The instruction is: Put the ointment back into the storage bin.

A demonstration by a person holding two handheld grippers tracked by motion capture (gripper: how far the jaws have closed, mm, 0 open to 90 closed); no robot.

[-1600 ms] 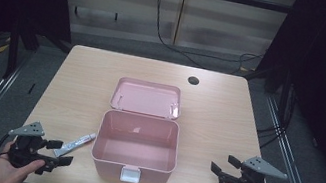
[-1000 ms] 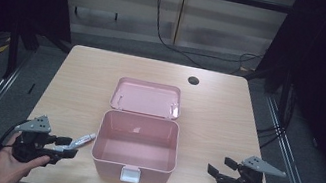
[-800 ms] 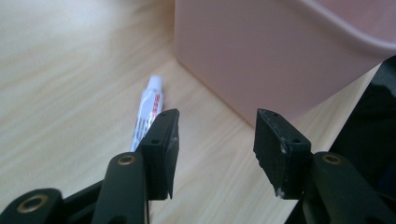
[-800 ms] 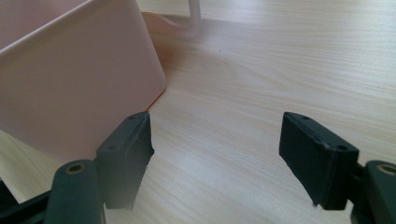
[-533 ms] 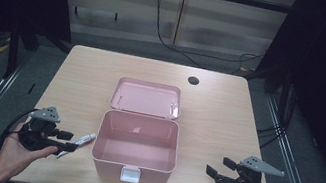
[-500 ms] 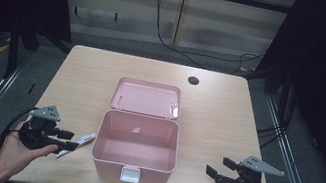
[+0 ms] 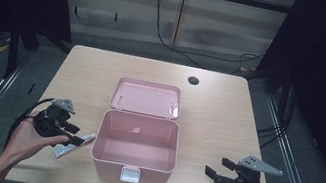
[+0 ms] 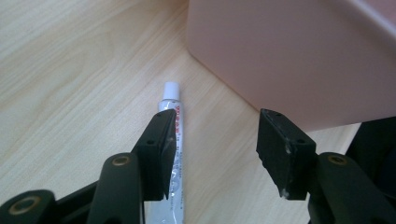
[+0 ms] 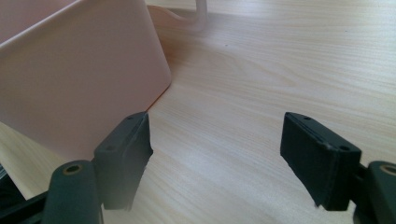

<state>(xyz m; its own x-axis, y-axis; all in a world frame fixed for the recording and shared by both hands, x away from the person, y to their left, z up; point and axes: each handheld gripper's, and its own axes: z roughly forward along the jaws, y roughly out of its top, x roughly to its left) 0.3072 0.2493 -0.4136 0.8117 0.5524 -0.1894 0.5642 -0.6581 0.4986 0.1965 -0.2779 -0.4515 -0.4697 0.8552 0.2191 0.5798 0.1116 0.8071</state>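
While the pink box stands open near the front edge of the tabletop, the scene from left to right reads:

Left gripper [image 7: 73,135]: in the person's left hand near the front-left corner of the tabletop, pointing toward the box. Its jaws have just been opening and stand apart; in the left gripper view [image 8: 212,156] the gap between them lies over bare wood.

Tube [image 7: 71,144]: a white and silver tube with a white cap, lying flat on the tabletop just beside the box's left wall, cap toward the box. In the left gripper view the tube [image 8: 173,121] runs under the left-hand jaw, not inside the gap; nothing is clamped.

Storage box [image 7: 133,162]: pink plastic, lid swung back and lying flat toward the far edge, a pale latch on the front wall. Its inside looks bare.

Right gripper [image 7: 218,170]: in the right hand near the front-right corner, well apart from the box. Jaws wide apart, with bare tabletop [image 9: 261,93] between them in the right gripper view [image 9: 217,161].

Hole [image 7: 193,80]: a dark round one near the far edge, right of centre.
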